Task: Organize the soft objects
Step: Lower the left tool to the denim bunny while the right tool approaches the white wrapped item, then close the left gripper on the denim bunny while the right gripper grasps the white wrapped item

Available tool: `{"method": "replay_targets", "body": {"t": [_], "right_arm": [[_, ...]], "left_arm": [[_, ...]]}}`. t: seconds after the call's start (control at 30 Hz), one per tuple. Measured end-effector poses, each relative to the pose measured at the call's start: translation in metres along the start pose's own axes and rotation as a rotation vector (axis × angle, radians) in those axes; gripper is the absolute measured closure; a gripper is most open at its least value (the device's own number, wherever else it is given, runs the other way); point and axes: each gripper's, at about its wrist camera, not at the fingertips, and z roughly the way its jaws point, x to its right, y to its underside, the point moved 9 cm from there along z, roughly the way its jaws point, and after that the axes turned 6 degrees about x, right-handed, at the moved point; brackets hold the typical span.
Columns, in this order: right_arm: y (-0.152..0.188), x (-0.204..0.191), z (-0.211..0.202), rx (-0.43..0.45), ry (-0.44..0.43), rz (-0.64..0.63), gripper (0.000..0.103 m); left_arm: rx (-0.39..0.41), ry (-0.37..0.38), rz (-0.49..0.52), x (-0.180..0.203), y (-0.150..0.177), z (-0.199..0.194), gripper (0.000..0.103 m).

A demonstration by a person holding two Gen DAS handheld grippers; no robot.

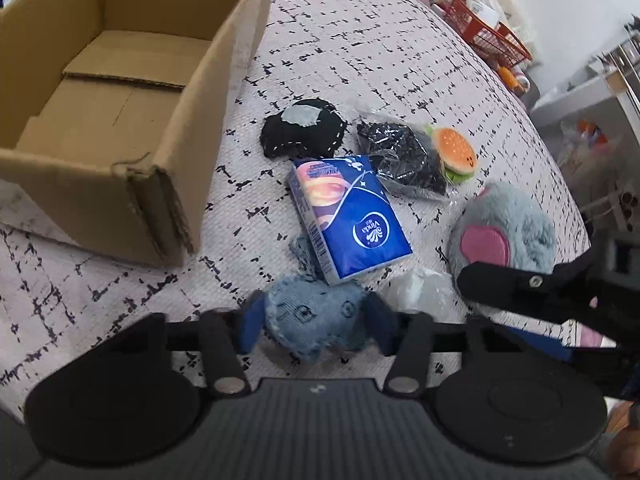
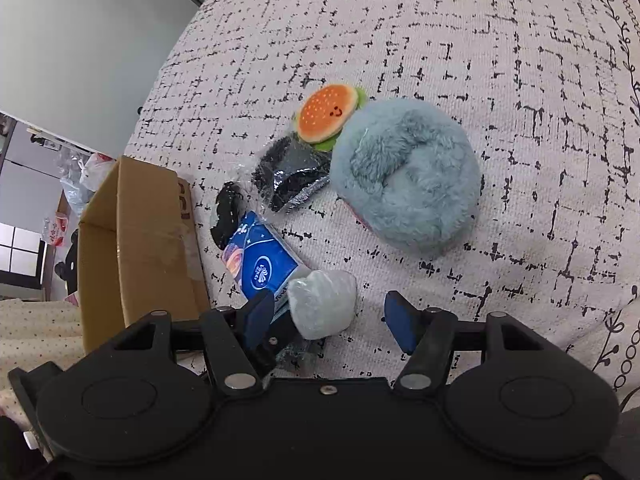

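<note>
Jaws of the left gripper (image 1: 316, 326) are closed onto a denim plush (image 1: 316, 320), one blue pad (image 1: 250, 326) pressed into each side of it. In the left wrist view this toy sits low over the patterned fabric surface (image 1: 400, 40), at the near end of the cluster. Just beyond it lies one blue tissue pack (image 1: 350, 216), long axis running away from the camera and angled slightly left, its near corner resting over a scrap of denim. Farther on are one black stitched pouch (image 1: 302, 128), one clear bag of black items (image 1: 404, 156) and one burger plush (image 1: 456, 152) touching that bag. One fluffy grey-blue plush (image 1: 504, 232) with a pink patch lies to the right; a small clear wrapped bundle (image 1: 420, 292) sits between it and the denim toy. One open cardboard box (image 1: 120, 100) stands to the left, long axis running away from the camera. The right gripper (image 1: 532, 292) enters from the right, pointing left, level with the fluffy plush.

In the right wrist view, the right gripper's (image 2: 328, 316) jaws stand wide apart and hold nothing; the wrapped bundle (image 2: 322, 304) lies between them, nearer the left pad. The tissue pack (image 2: 264, 264) points diagonally toward the box (image 2: 136, 240). The fluffy plush (image 2: 408, 176) lies ahead, the burger plush (image 2: 330, 114) touching its far left edge.
</note>
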Motion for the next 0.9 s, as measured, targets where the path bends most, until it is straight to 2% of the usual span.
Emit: {"method": "replay_targets", "body": {"t": [0.17,0.47,0.6,0.77,0.9], "right_arm": [[0.006,-0.005,0.016,-0.041,0.013,-0.014,0.043],[0.011,-0.003,0.029,-0.088,0.017,0.02,0.049],[0.013,-0.004,0.036,-0.108,0.005,0.04,0.064],[0.012,-0.006,0.03,-0.074,0.014,0.023,0.066],[0.011,-0.009,0.017,-0.03,-0.022,0.025,0.066]], "left_arm": [[0.002,0.029,-0.053,-0.004,-0.002,-0.003,0.065],[0.015,0.047,-0.064,-0.003,-0.003,-0.011,0.066],[0.016,0.039,-0.071,-0.009,-0.005,-0.012,0.066],[0.017,0.036,-0.078,-0.011,-0.004,-0.018,0.066],[0.024,0.039,-0.069,-0.01,-0.001,-0.03,0.066]]}}
